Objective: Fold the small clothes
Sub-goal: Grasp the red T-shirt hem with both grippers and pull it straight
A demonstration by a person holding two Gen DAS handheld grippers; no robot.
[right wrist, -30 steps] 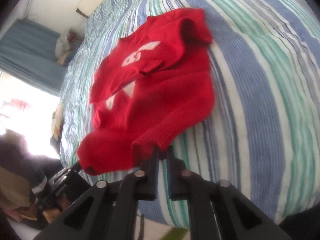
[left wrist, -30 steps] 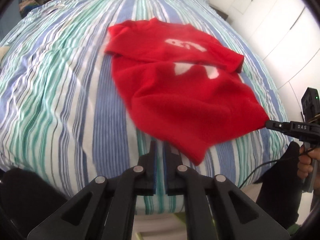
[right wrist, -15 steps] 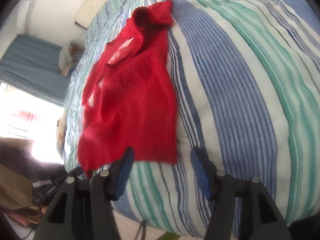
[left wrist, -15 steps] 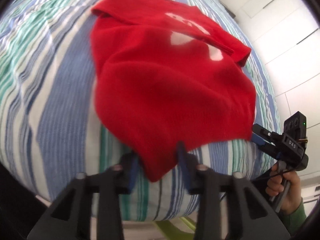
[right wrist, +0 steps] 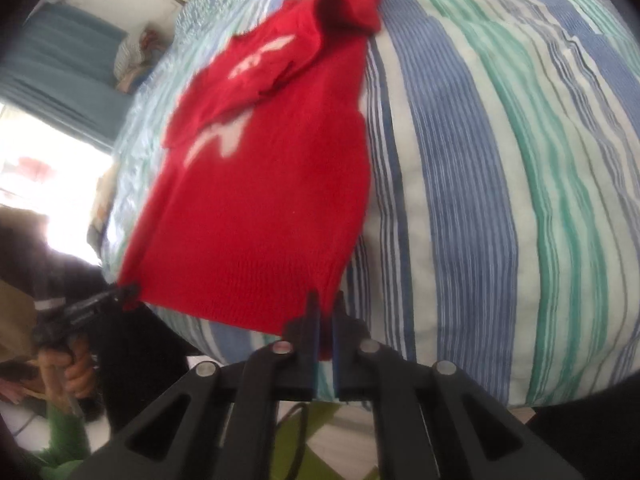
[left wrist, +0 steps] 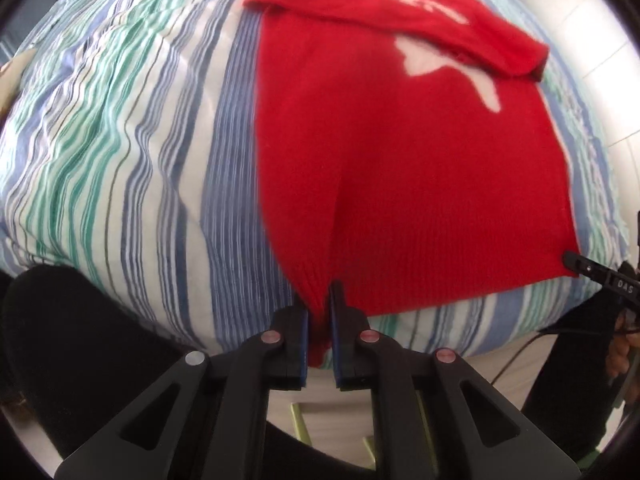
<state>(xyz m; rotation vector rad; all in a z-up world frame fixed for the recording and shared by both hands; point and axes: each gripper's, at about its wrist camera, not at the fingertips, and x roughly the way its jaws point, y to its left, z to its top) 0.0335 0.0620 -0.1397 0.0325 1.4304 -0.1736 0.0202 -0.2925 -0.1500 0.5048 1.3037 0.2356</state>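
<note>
**Both hem corners pinched, sweater stretched at the bed's near edge**

At the near edge of the bed (left wrist: 120, 128), one red sweater (left wrist: 400, 160) lies front up on the striped cover, its collar end toward the far side and its ribbed hem at the edge closest to the person. The sleeves look folded in across the chest, over a white pattern. The left gripper (left wrist: 319, 312) has its fingers pressed together on one hem corner, with red knit bunched between the pads. The right gripper (right wrist: 326, 312) pinches the other hem corner the same way; in the left wrist view its tip shows at the sweater's far hem corner by the right edge of the frame.

The knit looks soft, light and floppy, with some stretch, so it should sag between the two holds unless the hem is kept taut. It is not fragile or slippery, and the ribbed band gives the pads a firmer bite than the body would. The hem corners seem the right places to hold for carrying the bottom up toward the collar; a grip farther in would likely let the corners droop and spoil the fold.

Count: one sweater, one bed, two grippers, each holding one corner.
</note>
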